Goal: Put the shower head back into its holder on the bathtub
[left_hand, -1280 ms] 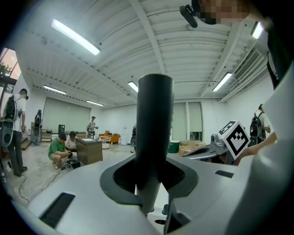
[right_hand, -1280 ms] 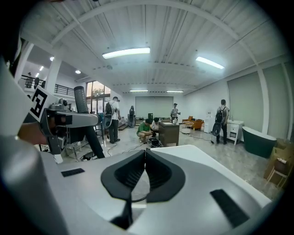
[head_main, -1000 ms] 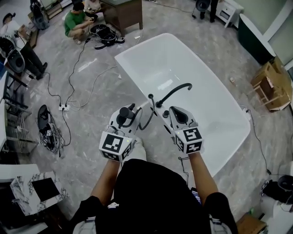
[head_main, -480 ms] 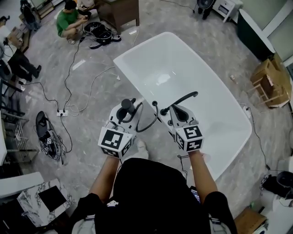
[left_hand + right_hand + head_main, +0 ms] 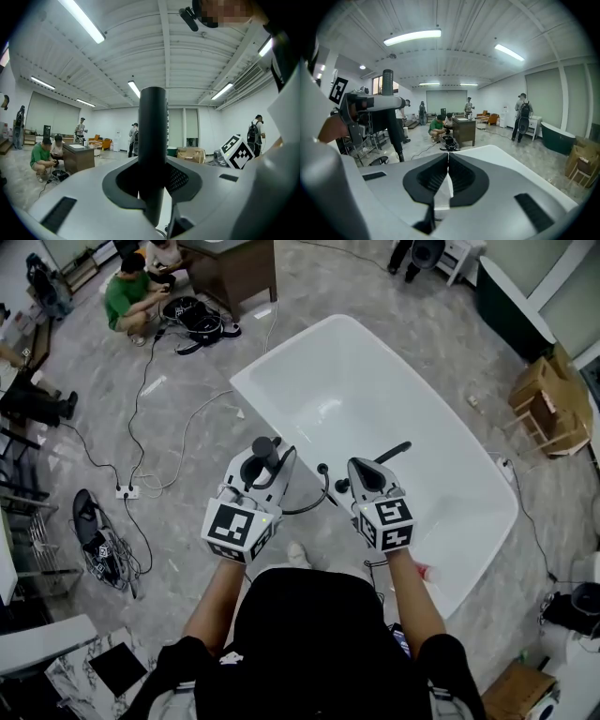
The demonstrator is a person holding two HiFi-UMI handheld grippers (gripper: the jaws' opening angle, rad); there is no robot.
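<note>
The black shower head (image 5: 265,447) stands upright between the jaws of my left gripper (image 5: 262,465), which is shut on its handle (image 5: 152,154). Its black hose (image 5: 309,505) loops right to a fitting (image 5: 323,468) at the near rim of the white bathtub (image 5: 375,381). My right gripper (image 5: 362,468) hovers over that rim with its jaws shut and nothing between them (image 5: 447,164). It covers the base of the black faucet, whose spout (image 5: 395,451) shows just beyond it. The right gripper view shows the left gripper (image 5: 370,103) holding the handle (image 5: 387,77) upright.
Cables and a power strip (image 5: 127,491) lie on the marble floor left of the tub. People crouch by a dark cabinet (image 5: 239,268) at the far left. Wooden crates (image 5: 548,409) stand to the right, with a dark tub (image 5: 511,306) beyond.
Both grippers have come closer to the tub's near rim. The right gripper now hides most of the faucet. The shower head stays upright in the left jaws.
</note>
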